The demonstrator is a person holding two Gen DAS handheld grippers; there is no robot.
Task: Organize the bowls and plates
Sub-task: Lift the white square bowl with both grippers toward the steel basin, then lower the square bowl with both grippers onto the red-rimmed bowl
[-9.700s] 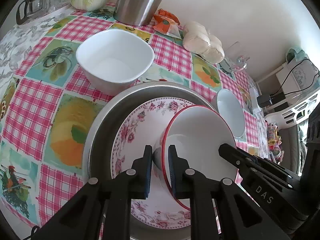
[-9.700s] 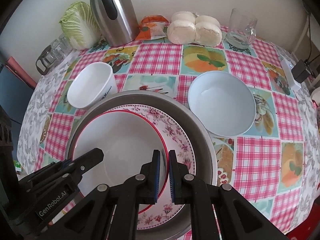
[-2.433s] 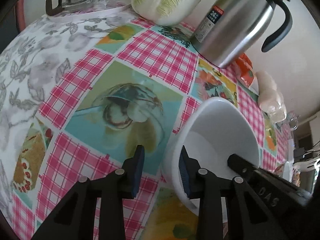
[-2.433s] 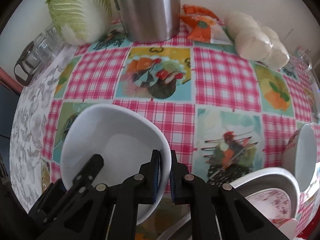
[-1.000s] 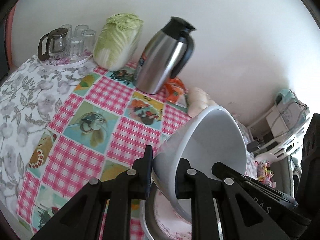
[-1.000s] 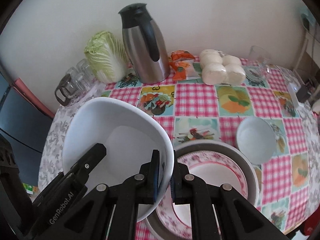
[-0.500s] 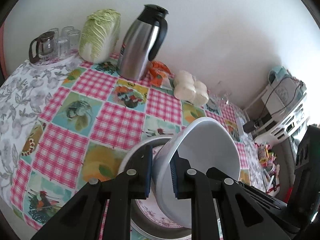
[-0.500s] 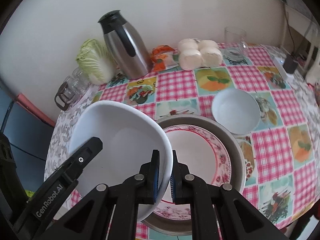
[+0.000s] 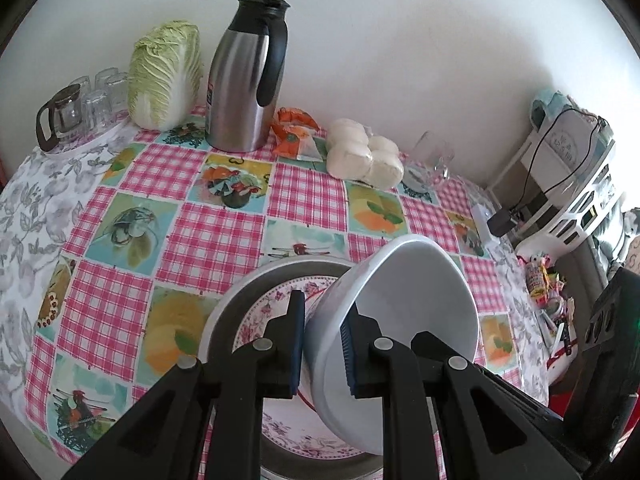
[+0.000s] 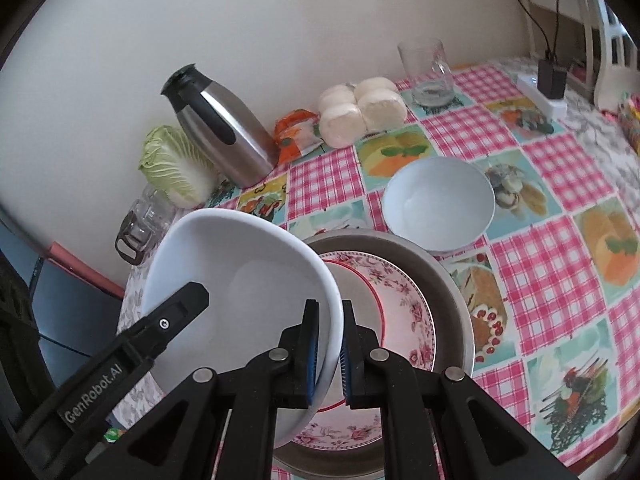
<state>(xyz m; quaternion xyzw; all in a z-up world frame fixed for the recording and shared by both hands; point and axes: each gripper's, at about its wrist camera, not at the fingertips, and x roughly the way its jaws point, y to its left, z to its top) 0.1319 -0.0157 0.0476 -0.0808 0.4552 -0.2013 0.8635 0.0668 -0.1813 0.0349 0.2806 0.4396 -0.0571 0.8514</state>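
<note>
Left gripper (image 9: 323, 342): closed on the rim of the white bowl (image 9: 404, 304), one pad outside the wall, one inside.
Right gripper (image 10: 330, 354): clamped on the opposite rim of the white bowl (image 10: 244, 292), wall pinched between the blue pads.
White bowl: lifted and tilted, lower centre of both views, over the stack below it.
Floral plate (image 10: 404, 312): lies in the metal basin (image 10: 444, 276); a red-rimmed dish sits on it, mostly hidden by the bowl.
Pale blue bowl (image 10: 438, 200): upright on the tablecloth (image 9: 168, 208), just beside the basin's far edge, centre right of the right wrist view.
Thermos (image 9: 248, 76): upper centre of the left wrist view, standing by the wall.
Cabbage (image 9: 166, 74): just left of the thermos.
Buns (image 9: 364, 154): bagged, right of the thermos, beside an orange packet (image 9: 296, 136).
Glass mug (image 10: 428, 72): upper right of the right wrist view.
</note>
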